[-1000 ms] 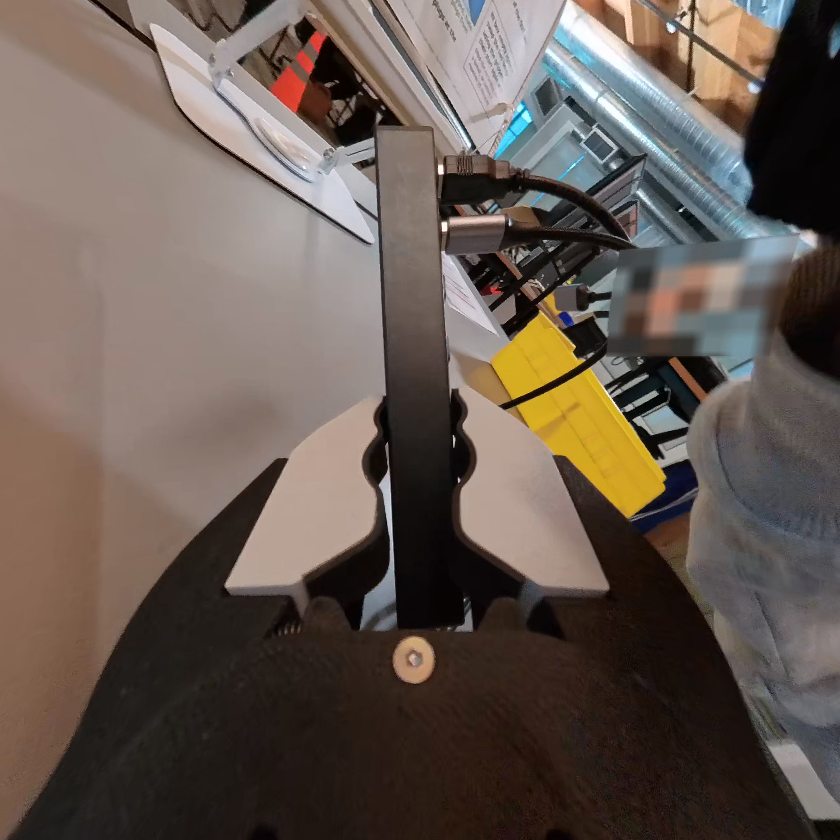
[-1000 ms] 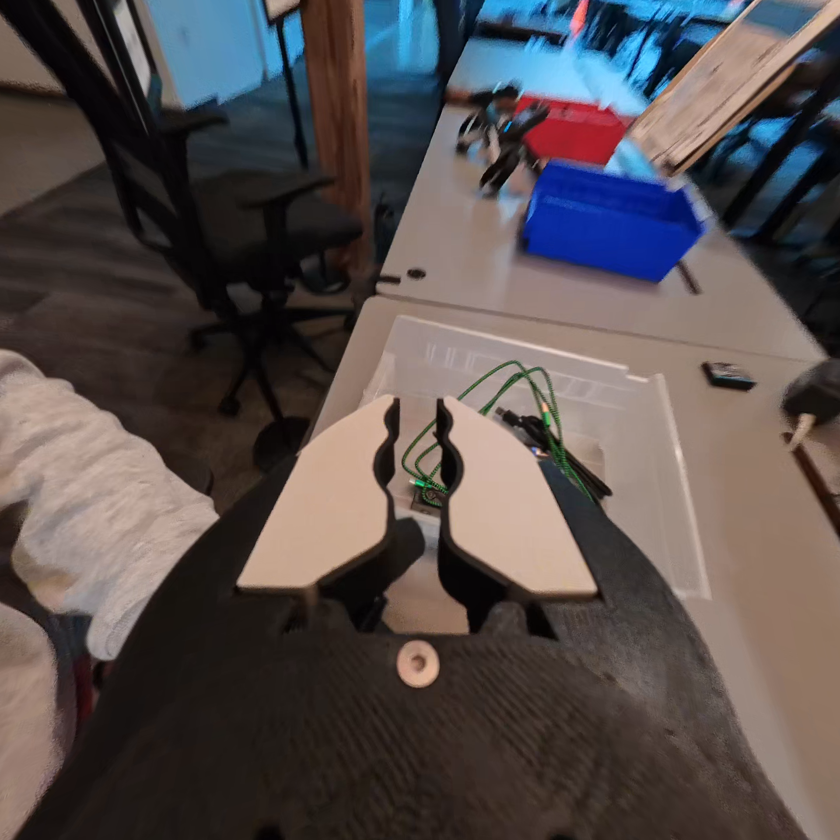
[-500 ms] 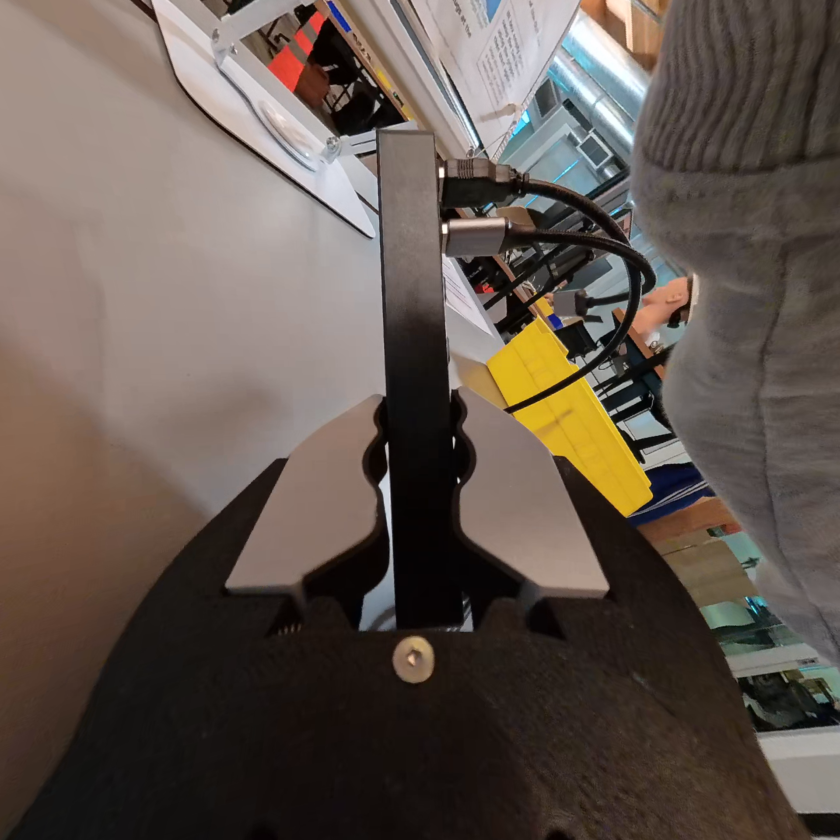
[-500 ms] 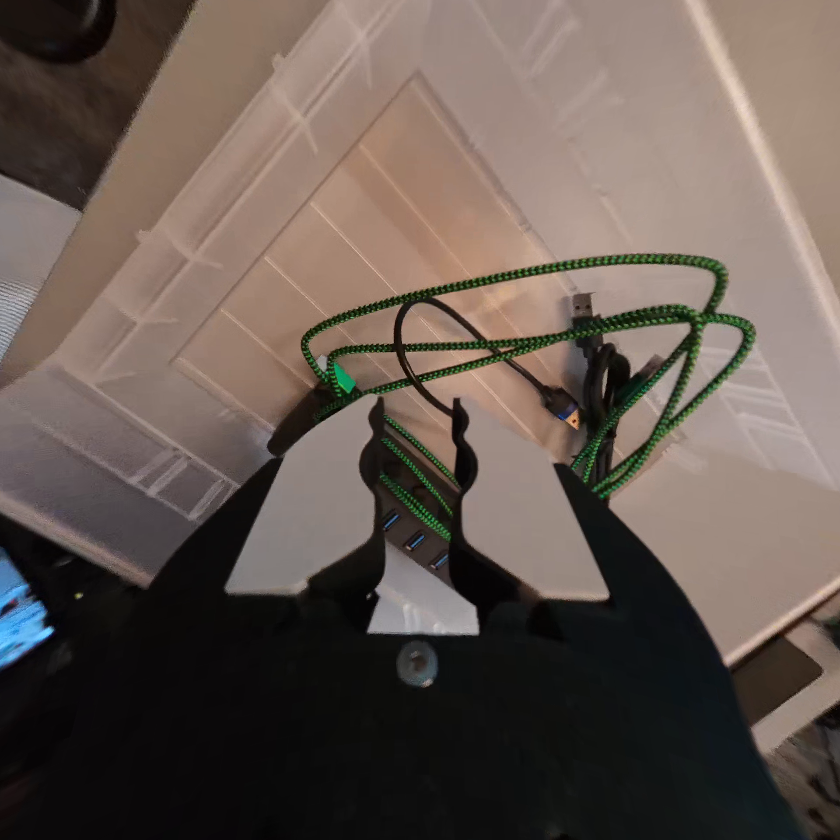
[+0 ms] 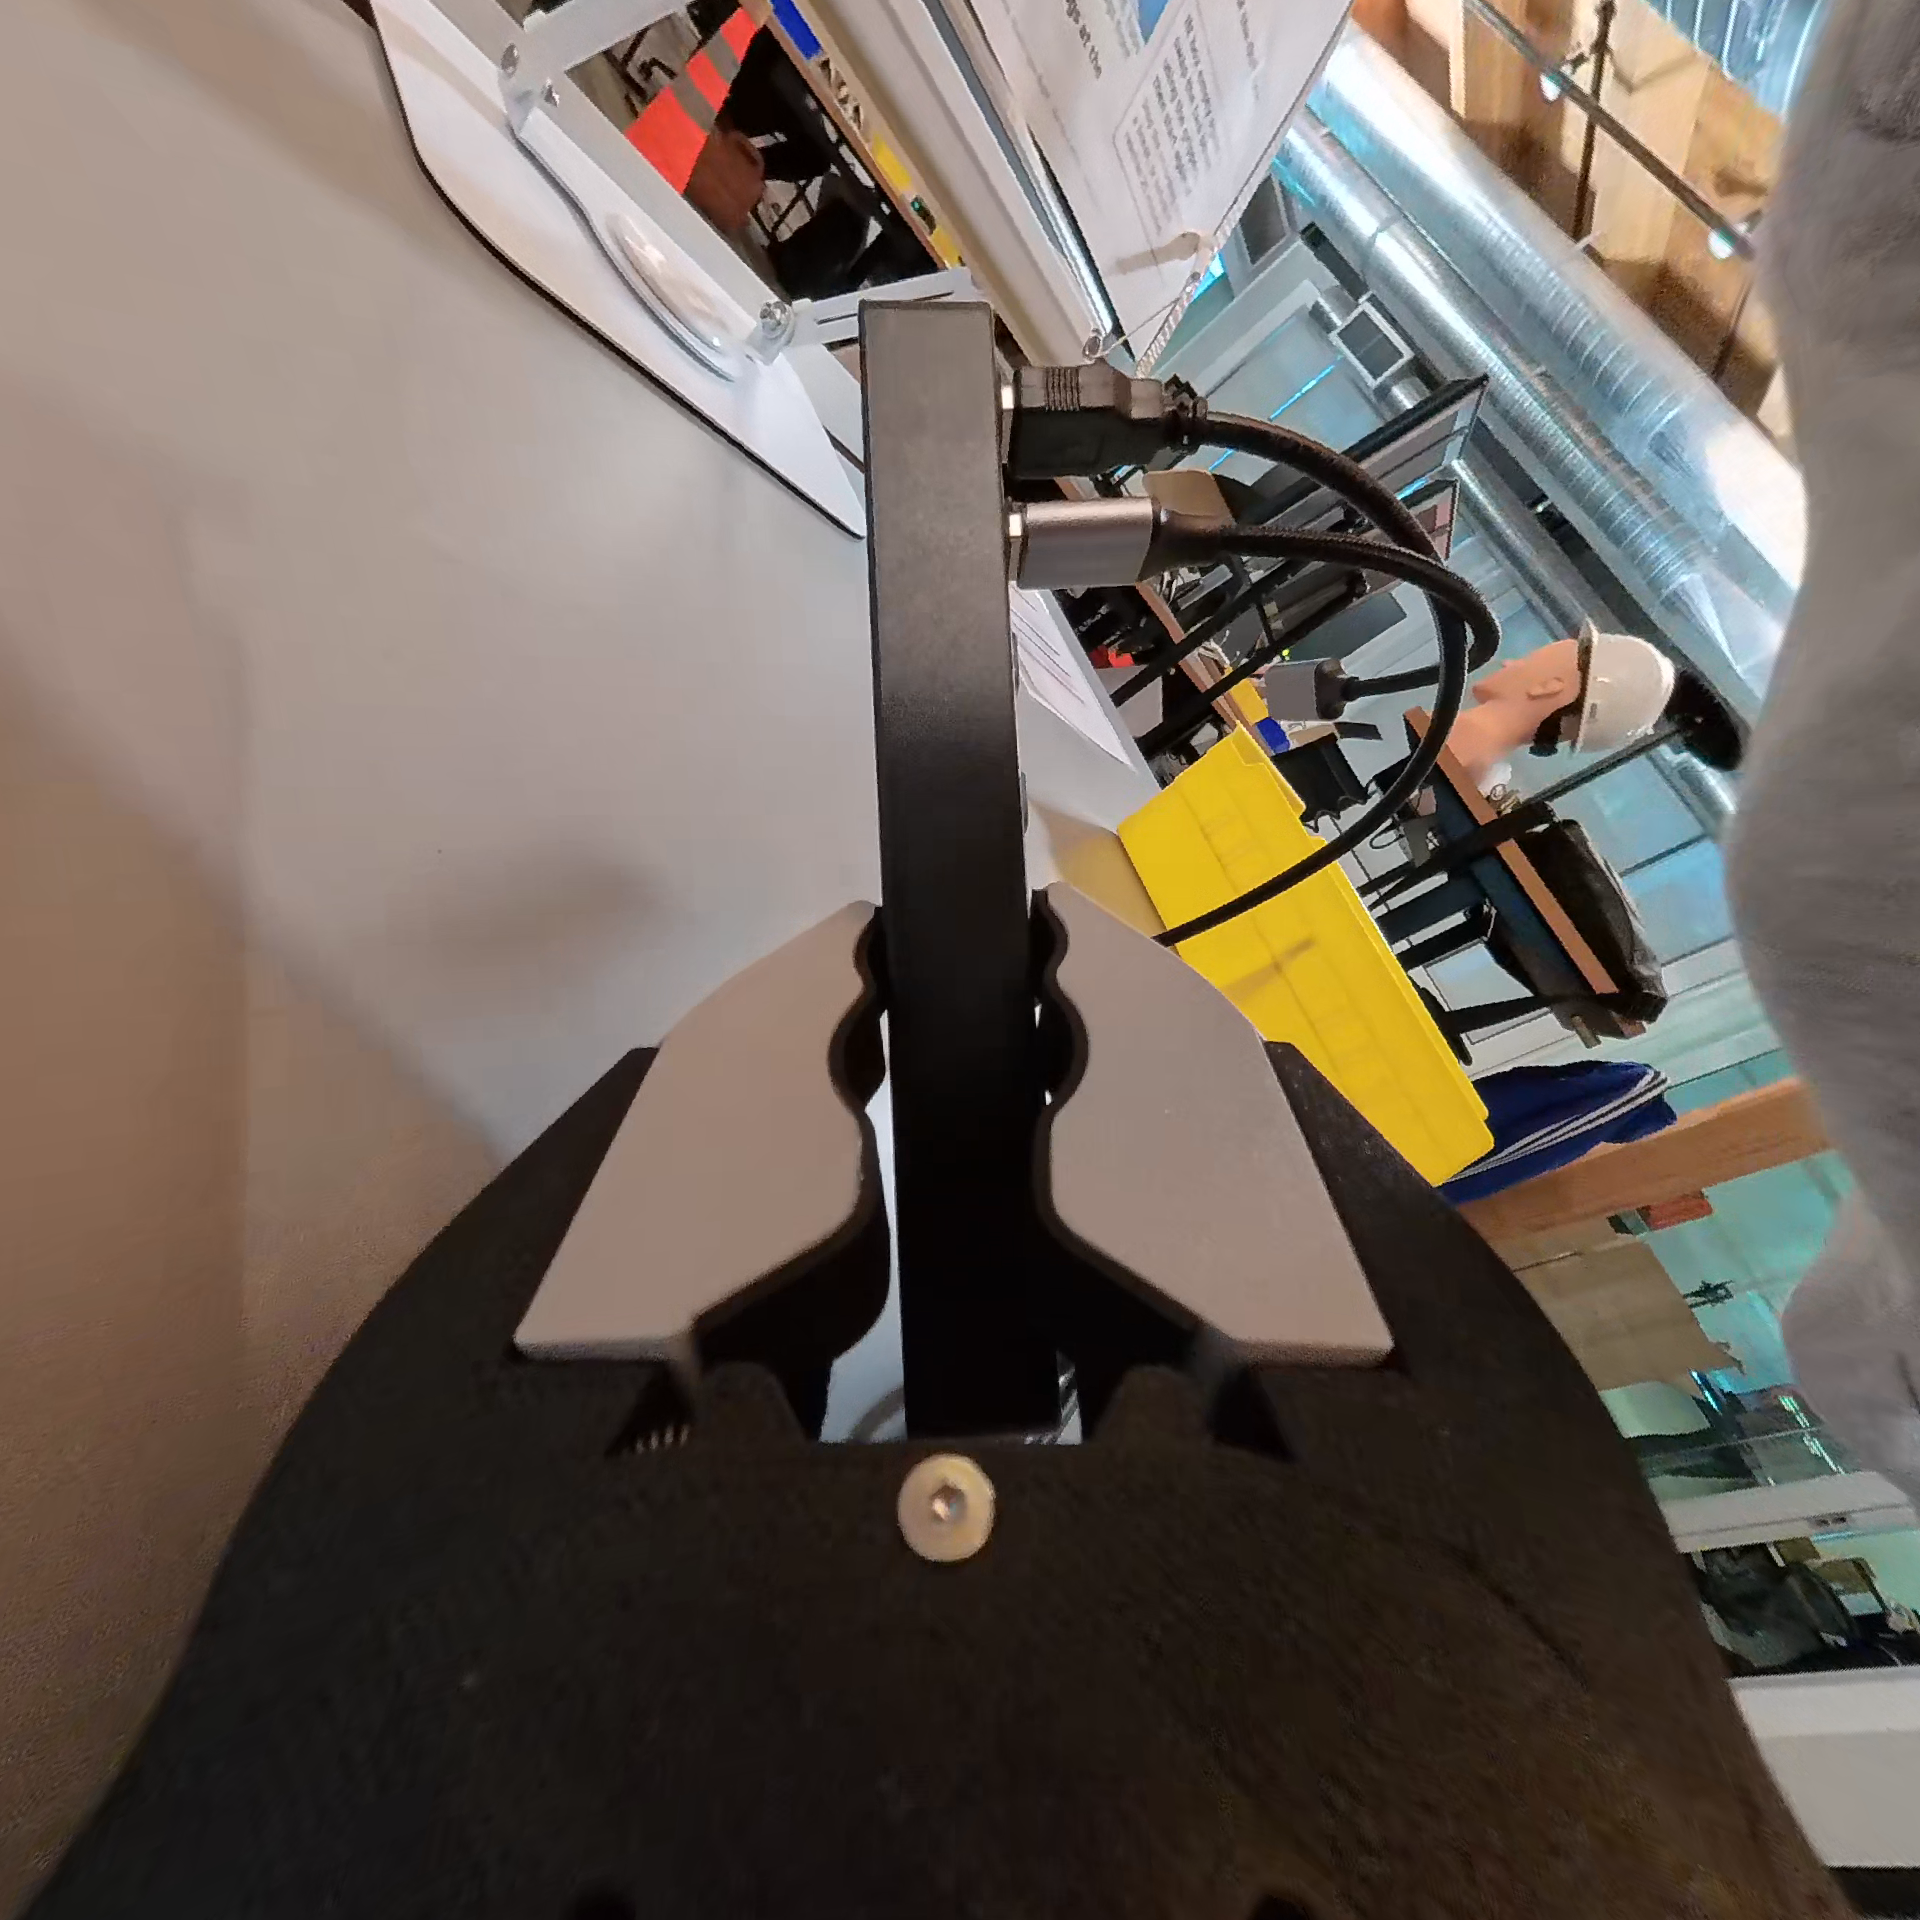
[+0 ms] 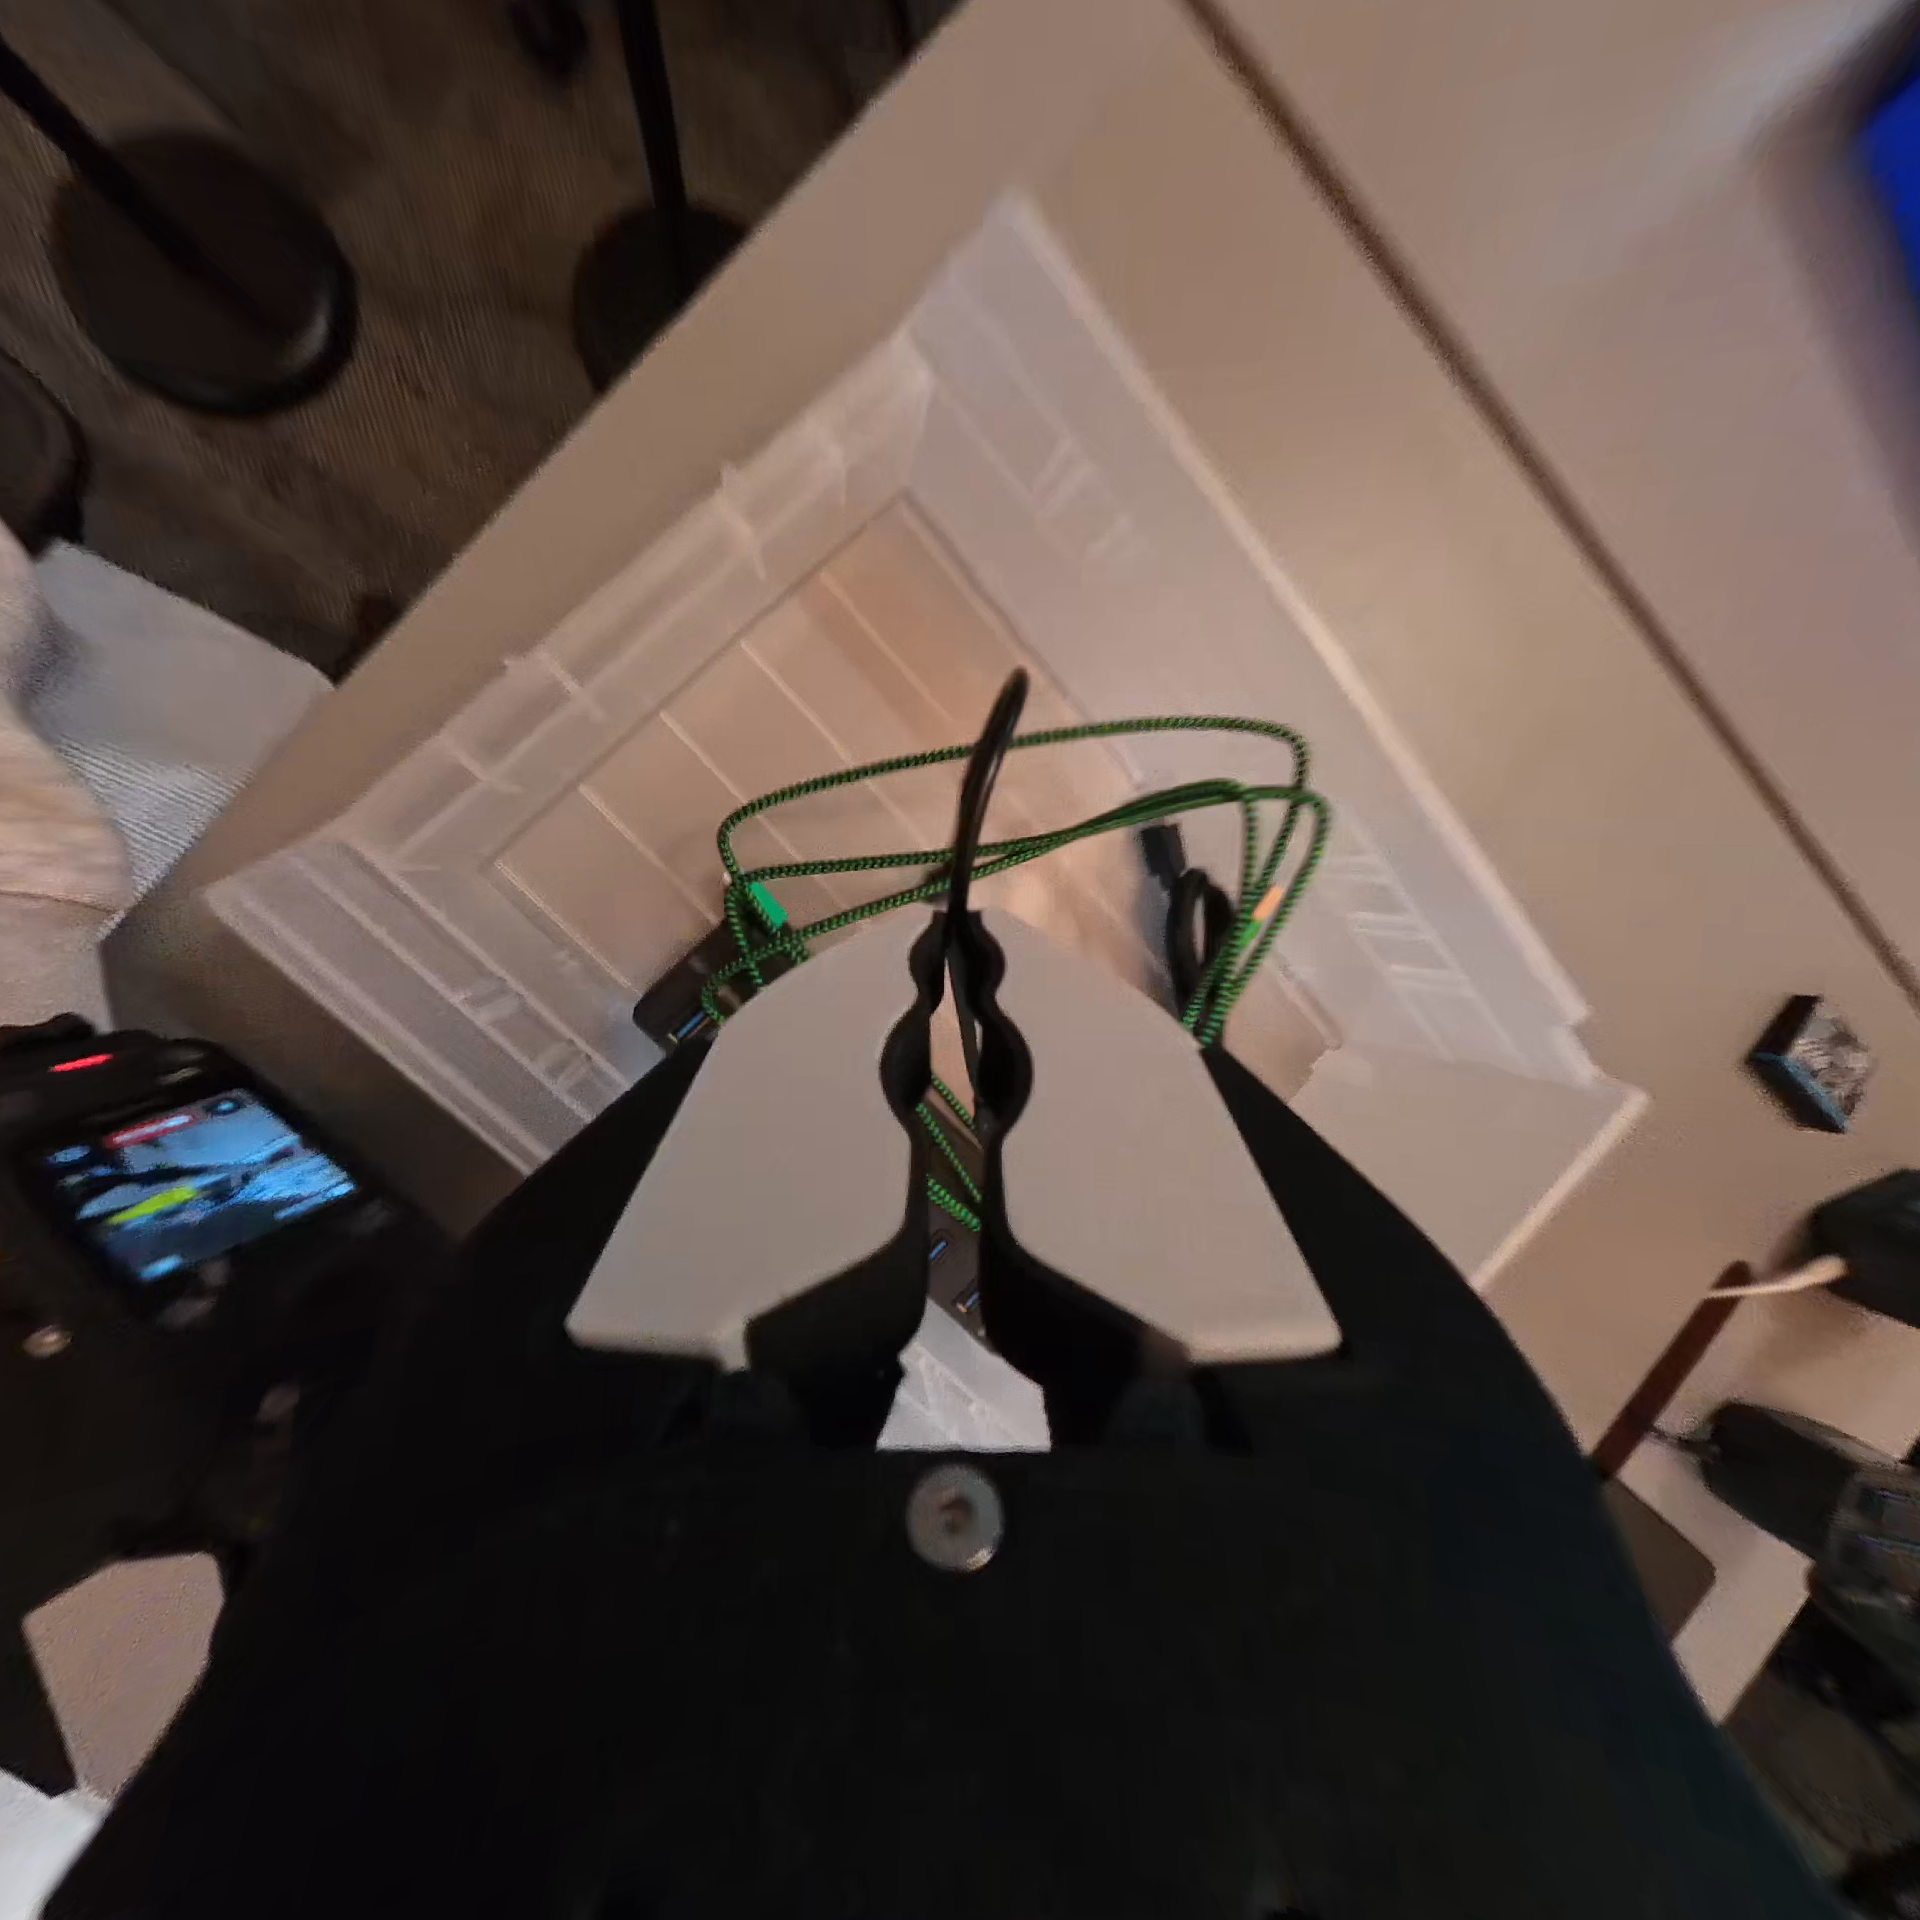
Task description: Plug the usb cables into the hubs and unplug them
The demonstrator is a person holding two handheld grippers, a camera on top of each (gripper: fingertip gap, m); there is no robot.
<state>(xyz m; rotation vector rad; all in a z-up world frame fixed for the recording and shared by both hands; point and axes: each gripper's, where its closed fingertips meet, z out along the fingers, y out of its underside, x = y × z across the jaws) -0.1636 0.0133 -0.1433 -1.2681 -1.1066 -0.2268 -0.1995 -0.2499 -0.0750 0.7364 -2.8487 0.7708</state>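
Observation:
My left gripper (image 5: 954, 935) is shut on a long black USB hub (image 5: 935, 644) and holds it up on edge above the table. Two USB plugs sit in the hub's right side near its far end: a black one (image 5: 1091, 424) and a grey one (image 5: 1086, 540), with braided black cables looping down to the right. My right gripper (image 6: 956, 925) is shut on a thin black cable (image 6: 982, 790) over a clear plastic bin (image 6: 665, 748). The bin holds a green braided cable (image 6: 1039, 831) and a second black hub (image 6: 681, 1003), partly hidden by my fingers.
A white stand base (image 5: 623, 229) lies on the grey table (image 5: 312, 623) behind the hub. A yellow bin (image 5: 1299, 966) stands at the right, and a grey sleeve (image 5: 1849, 623) fills the right edge. The left gripper's camera screen (image 6: 177, 1184) shows low on the left. The gap from one gripper's tips to the other's is roughly 25 cm.
My right gripper has closed on the thin black cable and lifted a loop of it above the bin. The left gripper keeps holding the hub; the grey sleeve has shifted to the right.

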